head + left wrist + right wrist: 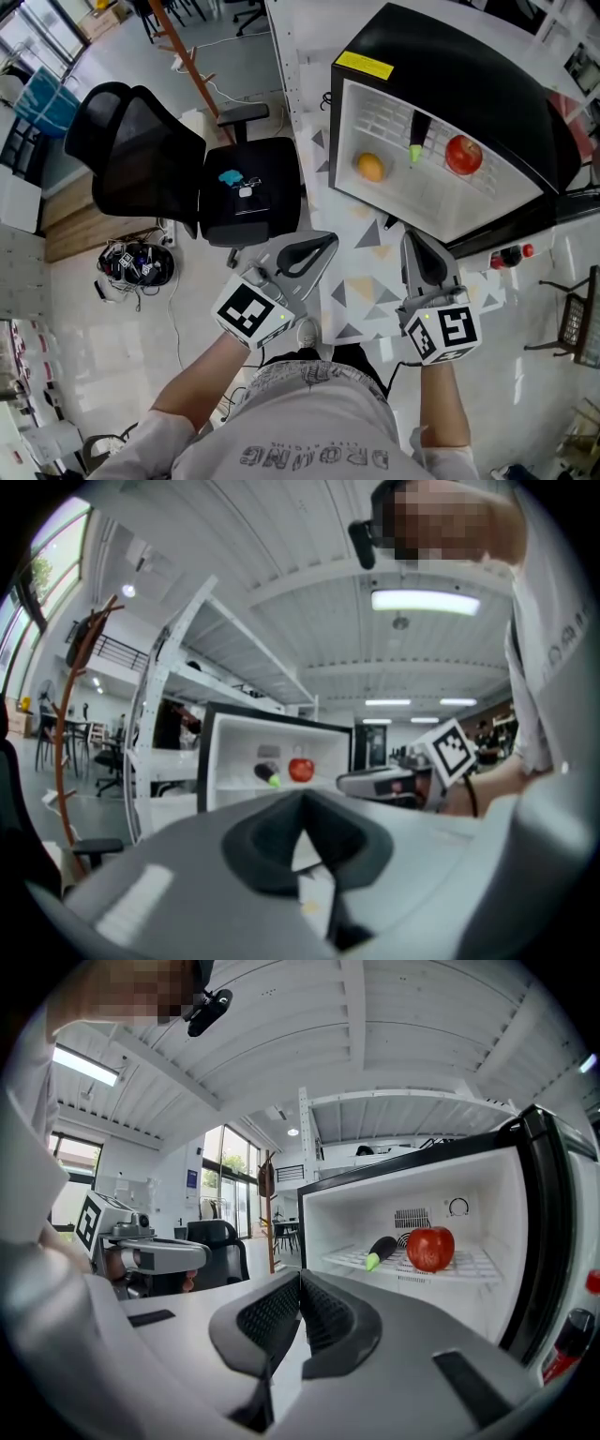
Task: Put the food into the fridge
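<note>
Left gripper [328, 242], right gripper [412, 242]: jaws closed together, nothing held.
Orange [371, 167], eggplant [418, 139] and tomato [463, 155] lie inside the open fridge [450, 66], at 1 o'clock from both grippers.

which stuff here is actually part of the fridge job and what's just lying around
Job: the open fridge; on its shelf, the orange, eggplant and red fruit.

Lying about: office chair, coat stand, tub of cables on the floor, red-capped bottles.
</note>
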A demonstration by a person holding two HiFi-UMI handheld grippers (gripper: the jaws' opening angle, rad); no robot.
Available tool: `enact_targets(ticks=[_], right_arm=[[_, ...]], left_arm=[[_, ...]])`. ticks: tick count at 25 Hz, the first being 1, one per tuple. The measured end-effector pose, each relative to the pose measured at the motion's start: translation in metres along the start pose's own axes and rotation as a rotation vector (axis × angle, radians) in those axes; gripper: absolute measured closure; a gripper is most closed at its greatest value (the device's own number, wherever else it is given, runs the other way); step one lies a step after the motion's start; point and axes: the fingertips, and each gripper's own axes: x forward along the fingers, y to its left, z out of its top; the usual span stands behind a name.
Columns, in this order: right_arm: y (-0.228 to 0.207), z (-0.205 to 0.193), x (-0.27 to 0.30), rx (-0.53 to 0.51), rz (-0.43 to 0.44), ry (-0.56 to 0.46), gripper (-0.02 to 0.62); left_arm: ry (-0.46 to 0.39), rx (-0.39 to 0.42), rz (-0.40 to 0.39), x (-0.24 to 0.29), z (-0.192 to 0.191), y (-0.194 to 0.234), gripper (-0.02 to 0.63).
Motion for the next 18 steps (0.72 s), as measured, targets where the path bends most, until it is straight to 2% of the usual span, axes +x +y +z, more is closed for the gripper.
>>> enact_targets(ticks=[18], right_arm=[[0.012,0.0,-0.013,0.055,0.041,0.001,0.592]], left_arm=[[0.001,0.003,-0.006,-0.004,0.002,-0.008,0.6]])
